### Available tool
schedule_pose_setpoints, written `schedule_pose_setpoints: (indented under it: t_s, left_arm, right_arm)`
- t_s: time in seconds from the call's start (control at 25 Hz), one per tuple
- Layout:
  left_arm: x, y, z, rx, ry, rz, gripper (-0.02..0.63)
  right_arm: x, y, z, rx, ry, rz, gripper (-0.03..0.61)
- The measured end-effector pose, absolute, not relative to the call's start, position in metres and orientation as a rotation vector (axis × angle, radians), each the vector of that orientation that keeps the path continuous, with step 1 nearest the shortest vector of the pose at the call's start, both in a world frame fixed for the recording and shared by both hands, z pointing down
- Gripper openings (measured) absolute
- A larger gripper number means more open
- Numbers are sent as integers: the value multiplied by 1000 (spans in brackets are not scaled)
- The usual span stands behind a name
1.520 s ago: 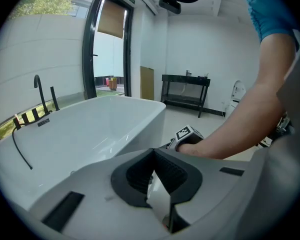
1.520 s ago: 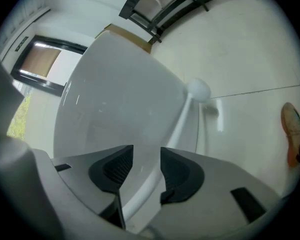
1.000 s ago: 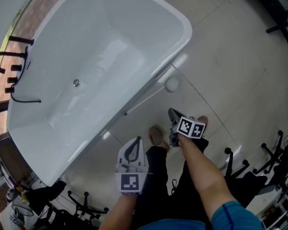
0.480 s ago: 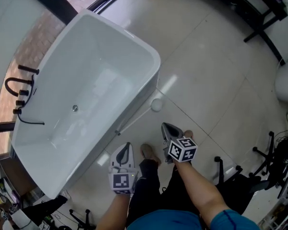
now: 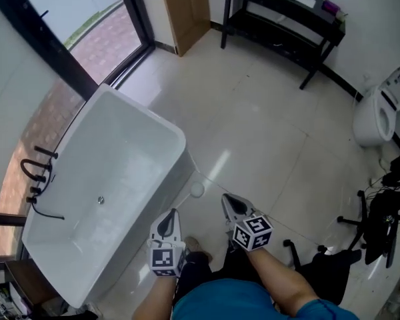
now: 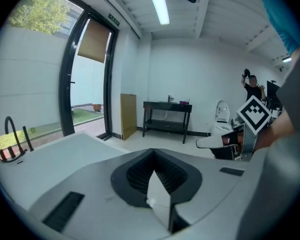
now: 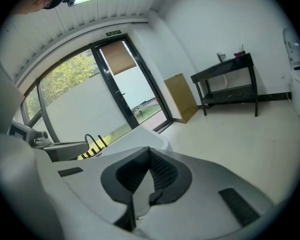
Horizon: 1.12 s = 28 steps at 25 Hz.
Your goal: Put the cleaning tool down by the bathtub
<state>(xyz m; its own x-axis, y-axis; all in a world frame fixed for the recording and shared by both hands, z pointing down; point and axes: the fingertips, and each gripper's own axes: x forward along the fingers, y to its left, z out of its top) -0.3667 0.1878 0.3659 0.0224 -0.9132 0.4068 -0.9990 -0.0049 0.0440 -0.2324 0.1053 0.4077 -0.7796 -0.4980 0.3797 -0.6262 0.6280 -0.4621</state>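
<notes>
The cleaning tool [image 5: 197, 190], a white round head on a thin pale handle, lies on the floor tiles against the outer wall of the white bathtub [image 5: 144, 113]. Neither gripper touches it. In the head view my left gripper [image 5: 171, 214] is low in the middle, above the floor near the tub's corner. My right gripper [image 5: 227, 199] is beside it, just right of the tool's head. Both are shut and empty. In the left gripper view the left gripper [image 6: 152, 152] points over the tub rim [image 6: 65, 144]. In the right gripper view the right gripper [image 7: 149, 149] faces the tub end [image 7: 149, 138].
A black tap set [image 5: 37, 173] sits on the tub's far rim. A black console table [image 5: 287, 11] stands at the back wall, a toilet [image 5: 377, 115] at the right, and a wooden panel [image 5: 187, 9] by the glass door. Black stands [image 5: 380, 225] crowd the right edge.
Both grippers have risen away from the floor, still shut. The head view has pulled up and back, so the tub and tool look smaller and more of the room shows.
</notes>
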Motion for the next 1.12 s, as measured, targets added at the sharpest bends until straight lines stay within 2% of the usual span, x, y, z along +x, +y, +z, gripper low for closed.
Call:
schedule_pose_setpoints:
  t_s: [0.32, 0.52, 0.8, 1.12]
  left_arm:
    - [-275, 127, 248, 2202, -1962, 284, 0]
    - [-201, 103, 215, 2309, -1879, 192, 0]
    - [-118, 84, 171, 2522, -1741, 106, 0]
    - [-104, 76, 148, 2636, -1648, 11, 0]
  right_arm:
    - [-135, 67, 268, 1070, -2809, 666, 2]
    - [-76, 45, 202, 1182, -2911, 488, 2]
    - [-6, 48, 152, 1350, -2900, 287, 2]
    - [19, 61, 134, 1607, -2720, 186, 2]
